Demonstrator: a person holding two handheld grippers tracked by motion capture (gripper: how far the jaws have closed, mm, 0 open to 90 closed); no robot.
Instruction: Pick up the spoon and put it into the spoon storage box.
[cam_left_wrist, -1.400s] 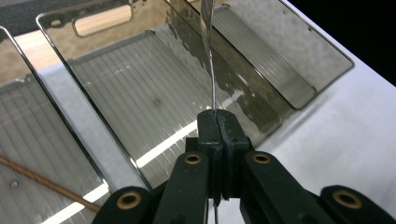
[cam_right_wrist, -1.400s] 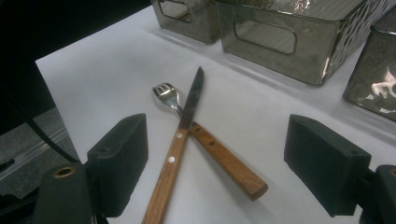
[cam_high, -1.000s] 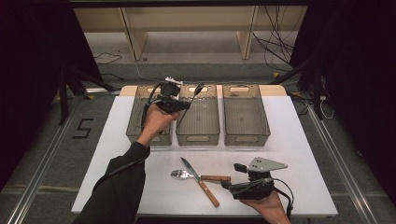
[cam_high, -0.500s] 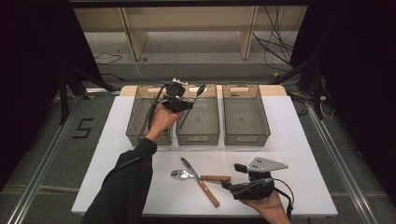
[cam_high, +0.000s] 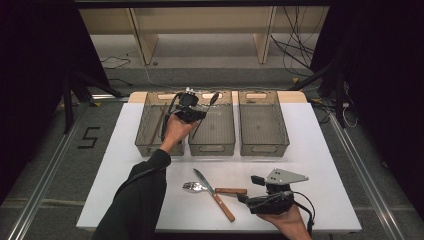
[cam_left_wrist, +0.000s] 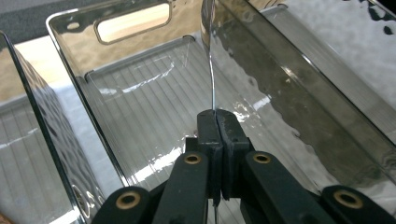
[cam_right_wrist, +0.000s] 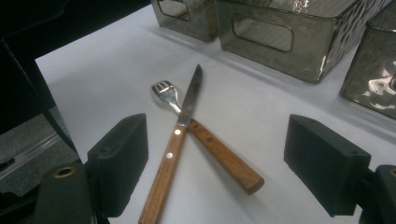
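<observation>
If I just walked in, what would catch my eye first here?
Probably the three smoky clear bins lined up across the white table. Nearer the person, a wooden-handled knife lies crossed over a fork, with the right tongs open just before them.

A white worktop (cam_high: 320, 140) stands on a grey floor (cam_high: 50, 180). At its far edge, the right bin (cam_high: 263, 148) of clear grey plastic is lying empty. The left bin (cam_high: 144, 145) holds one thin brown stick (cam_high: 161, 120). On the floor at the left is a black figure 5 (cam_high: 90, 137). Behind are a wooden shelf (cam_high: 200, 20) and loose cables (cam_high: 295, 40).
</observation>
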